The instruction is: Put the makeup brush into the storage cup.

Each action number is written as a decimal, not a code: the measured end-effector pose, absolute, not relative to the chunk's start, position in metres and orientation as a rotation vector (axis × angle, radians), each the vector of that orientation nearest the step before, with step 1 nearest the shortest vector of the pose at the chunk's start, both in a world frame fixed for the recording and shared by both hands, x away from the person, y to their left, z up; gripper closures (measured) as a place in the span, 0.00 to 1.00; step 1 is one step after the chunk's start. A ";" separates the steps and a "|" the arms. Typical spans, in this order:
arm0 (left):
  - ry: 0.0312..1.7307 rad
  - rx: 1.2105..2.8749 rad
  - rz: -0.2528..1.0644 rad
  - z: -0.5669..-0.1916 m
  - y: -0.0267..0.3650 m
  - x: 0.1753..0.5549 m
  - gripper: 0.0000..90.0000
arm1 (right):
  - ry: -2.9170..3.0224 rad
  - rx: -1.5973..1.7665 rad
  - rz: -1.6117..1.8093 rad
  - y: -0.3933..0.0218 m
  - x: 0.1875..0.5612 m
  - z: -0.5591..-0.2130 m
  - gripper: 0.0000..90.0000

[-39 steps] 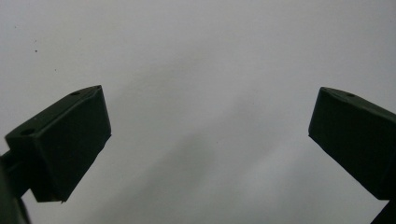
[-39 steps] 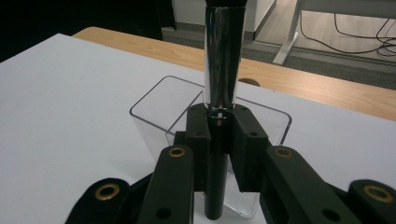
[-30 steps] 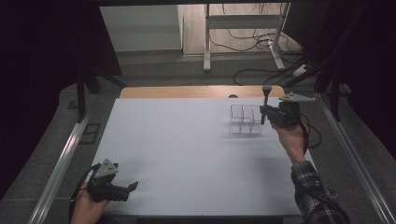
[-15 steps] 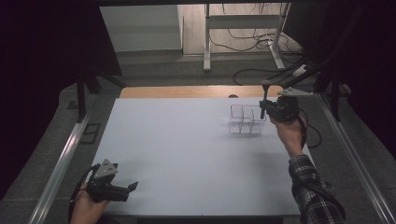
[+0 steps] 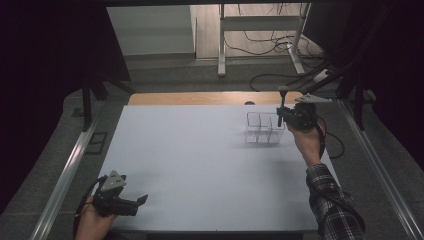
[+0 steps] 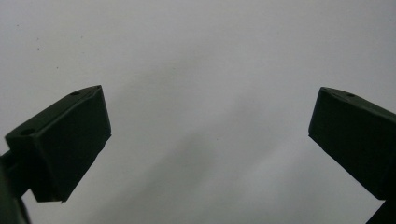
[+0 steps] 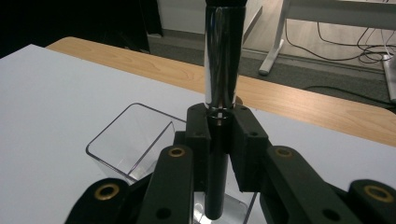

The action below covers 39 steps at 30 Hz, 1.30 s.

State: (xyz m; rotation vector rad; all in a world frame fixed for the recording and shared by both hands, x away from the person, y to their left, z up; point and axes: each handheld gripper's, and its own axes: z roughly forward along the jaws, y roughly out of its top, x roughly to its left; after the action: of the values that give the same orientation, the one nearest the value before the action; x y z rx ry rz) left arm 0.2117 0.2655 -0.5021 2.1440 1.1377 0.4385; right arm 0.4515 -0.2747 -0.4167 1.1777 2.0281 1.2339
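A slim rod (image 5: 281, 102), chrome on top and black below, stands upright in my right gripper (image 5: 283, 119), whose jaws are shut on it. In the right gripper view the rod (image 7: 219, 60) rises between the black pads (image 7: 198, 133), its lower end hanging over a clear plastic compartment box (image 7: 133, 140). That box (image 5: 262, 131) sits on the white table at the far right, just left of the right hand. My left gripper (image 5: 139, 201) rests at the table's near left corner. Its jaws stand wide apart over bare white tabletop (image 6: 210, 84), with nothing between them.
The white tabletop (image 5: 200, 160) has a wooden strip (image 5: 200, 98) along its far edge. Metal rails (image 5: 70, 170) run down both sides. Beyond the table are desk legs (image 5: 221, 45) and floor cables. A cable trails from the right gripper past the table's right edge.
The right hand has edged slightly left and toward the far side, still holding the rod upright. The left hand has stayed put.
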 end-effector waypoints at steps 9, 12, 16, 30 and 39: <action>1.139 2.144 0.438 -0.502 0.266 0.212 0.00 | 2.031 1.185 1.232 -0.274 0.454 -0.427 0.87; 1.140 2.145 0.436 -0.502 0.266 0.212 0.00 | 2.036 1.188 1.229 -0.274 0.454 -0.431 0.87; 1.142 2.148 0.434 -0.503 0.266 0.212 0.00 | 2.038 1.190 1.228 -0.273 0.455 -0.436 0.87; 1.144 2.154 0.430 -0.503 0.265 0.212 0.00 | 2.060 1.202 1.200 -0.273 0.456 -0.452 0.87; 1.143 2.158 0.426 -0.504 0.265 0.213 0.00 | 2.077 1.211 1.167 -0.273 0.457 -0.460 0.87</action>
State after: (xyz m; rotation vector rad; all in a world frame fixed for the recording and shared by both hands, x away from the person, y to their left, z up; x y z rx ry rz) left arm 0.2126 0.2648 -0.5039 2.1583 1.1434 0.4265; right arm 0.4567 -0.2733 -0.4600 1.2111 2.0773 1.1672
